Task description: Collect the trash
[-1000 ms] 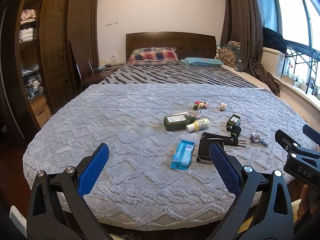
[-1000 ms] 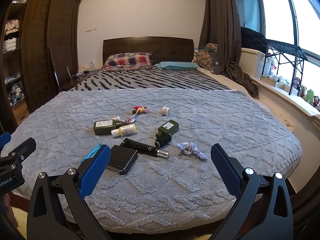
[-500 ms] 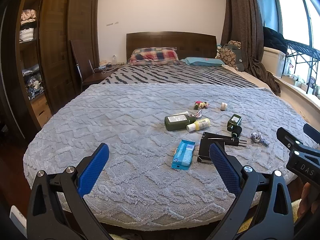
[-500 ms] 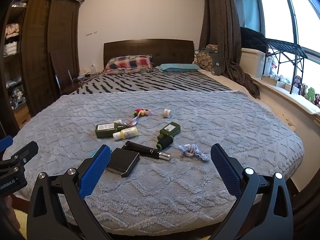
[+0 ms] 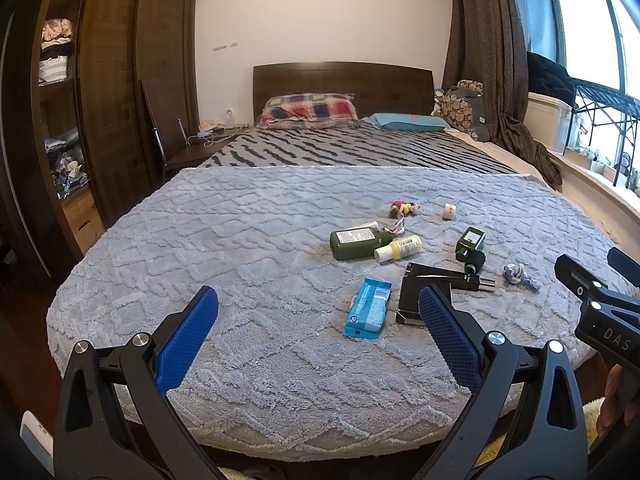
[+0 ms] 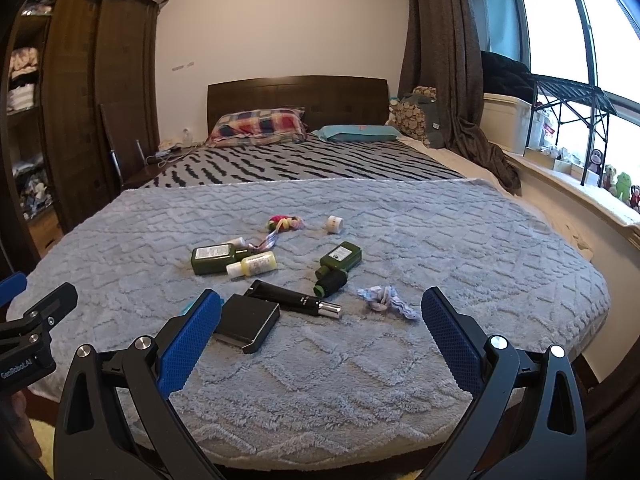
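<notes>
Left gripper (image 5: pixel 318 336): spread wide and empty, held off the near edge of the bed, well short of every item.
Right gripper (image 6: pixel 320 338): also fully spread, nothing between the pads, hovering over the near edge just beside the other one.
What changed: very little — over the last second both views have crept slightly, the right one rising a touch, but no item on the blanket (image 5: pixel 224 264) has shifted. To my eye the collecting has not started.
Blue packet (image 5: pixel 368 307): nearest thing to the near edge, lying flat, slightly left of the black box.
Black box (image 6: pixel 249 322): flat, just beside the packet, close to the right gripper's left pad in its view.
Black tube (image 6: pixel 298 300): lies just behind the box, its silver cap pointing toward the right edge.
Crumpled scrap (image 6: pixel 384 298): pale and wadded, right of the tube — it looks the likeliest trash.
Green bottles: the larger (image 5: pixel 358 242) lies beside a yellow bottle (image 5: pixel 398 248) mid-blanket; the smaller (image 5: pixel 471 245) lies further right.
Farthest: a colourful bundle (image 5: pixel 404 209) and a small white jar (image 5: pixel 449 211).
Bin: none in view; I cannot tell where the trash goes.
</notes>
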A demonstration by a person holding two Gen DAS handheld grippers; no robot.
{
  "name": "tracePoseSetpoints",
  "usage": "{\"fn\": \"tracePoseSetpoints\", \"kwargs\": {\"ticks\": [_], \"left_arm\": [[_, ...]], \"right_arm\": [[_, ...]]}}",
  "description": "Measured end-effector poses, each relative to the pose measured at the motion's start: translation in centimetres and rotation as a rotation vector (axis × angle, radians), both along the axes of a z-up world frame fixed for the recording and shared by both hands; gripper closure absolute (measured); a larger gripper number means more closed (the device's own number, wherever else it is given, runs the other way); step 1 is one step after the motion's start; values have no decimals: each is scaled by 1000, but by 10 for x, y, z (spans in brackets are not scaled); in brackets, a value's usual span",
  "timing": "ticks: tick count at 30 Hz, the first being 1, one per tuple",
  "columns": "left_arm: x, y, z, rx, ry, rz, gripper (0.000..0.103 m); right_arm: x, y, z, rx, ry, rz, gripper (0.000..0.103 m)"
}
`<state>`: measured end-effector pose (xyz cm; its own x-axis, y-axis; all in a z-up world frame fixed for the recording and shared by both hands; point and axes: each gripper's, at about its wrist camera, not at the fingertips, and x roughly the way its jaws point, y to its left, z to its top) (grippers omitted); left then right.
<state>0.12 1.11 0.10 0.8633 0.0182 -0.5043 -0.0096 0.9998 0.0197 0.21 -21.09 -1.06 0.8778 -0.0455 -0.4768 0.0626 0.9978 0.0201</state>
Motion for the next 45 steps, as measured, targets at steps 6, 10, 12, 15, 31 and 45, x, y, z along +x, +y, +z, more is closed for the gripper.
{"fn": "tracePoseSetpoints", "kwargs": {"ticks": [6, 10, 12, 15, 31, 45], "left_arm": [[0, 3, -1, -1, 2, 3, 8], [2, 6, -3, -2, 7, 6, 8], [4, 8, -5, -8, 15, 5, 8], [9, 8, -9, -9, 27, -1, 8], [53, 11, -57, 20, 166, -39, 8], [71, 13, -99, 82, 207, -125, 10]], "right_arm": [[1, -1, -1, -6, 3, -3, 3], [3, -2, -2, -6, 10, -7, 3], [5, -4, -4, 5, 19, -7, 3], [11, -5, -8, 10, 37, -6, 3], [68, 11, -60, 48, 184, 56, 3], [133, 60, -105, 185, 353, 128, 15]]}}
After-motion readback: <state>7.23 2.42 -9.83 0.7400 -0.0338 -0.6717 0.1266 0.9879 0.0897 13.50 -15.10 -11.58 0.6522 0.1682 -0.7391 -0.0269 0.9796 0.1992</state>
